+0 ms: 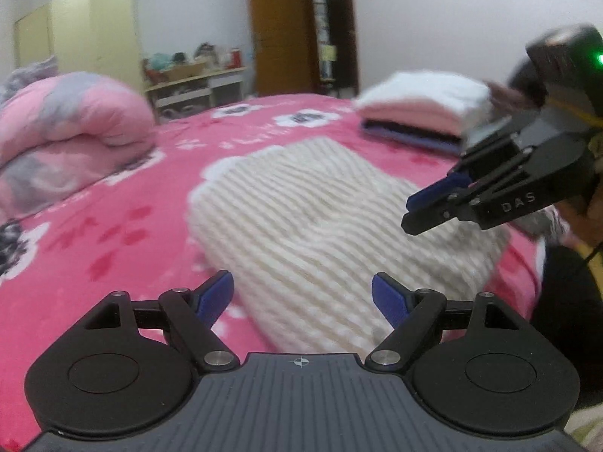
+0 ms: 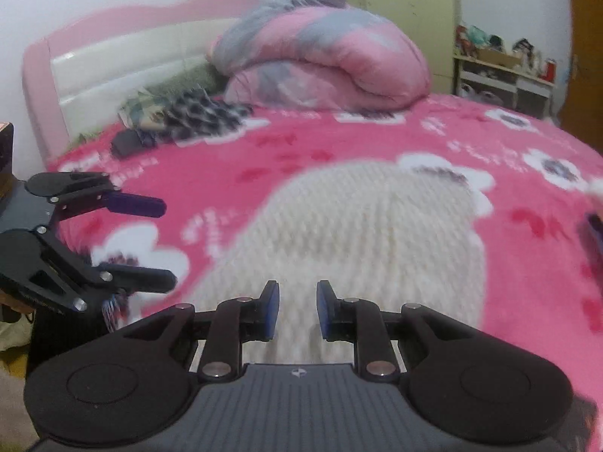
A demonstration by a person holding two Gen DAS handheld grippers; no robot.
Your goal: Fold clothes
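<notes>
The left gripper [image 1: 301, 293] is held with its jaws wide apart and nothing between them; its blue ribbed pads [image 1: 215, 295] are set on black hinged links above a grey grooved body. The right gripper [image 2: 297, 310] is seen with its jaws drawn close together, a narrow gap left between the flat blue pads [image 2: 272, 310], and no cloth is clamped there. Both are held above the sweater [image 1: 331, 226], a cream, chunky rib-knit piece that lies folded into a thick rounded block on the bedspread [image 1: 113, 233], just in front of both tools and touched by neither as far as can be told. The bedspread is a fleecy hot pink, printed with white flowers and red marks. To the right of the sweater, further back, a stack [image 1: 418, 113] of folded clothes is seen: a fluffy white piece on top, pale pink under it, dark layers at the bottom. A duvet [image 1: 71, 128], soft and puffy in pink and grey patches, is rolled into a fat bundle at the far left. In the right wrist view a padded headboard [image 2: 124, 60], pink-framed with a white panel, is seen behind loose dark checked cloth [image 2: 196, 113]. A wooden door [image 1: 279, 26] and low shelves [image 1: 196, 86] stand against the far wall.
</notes>
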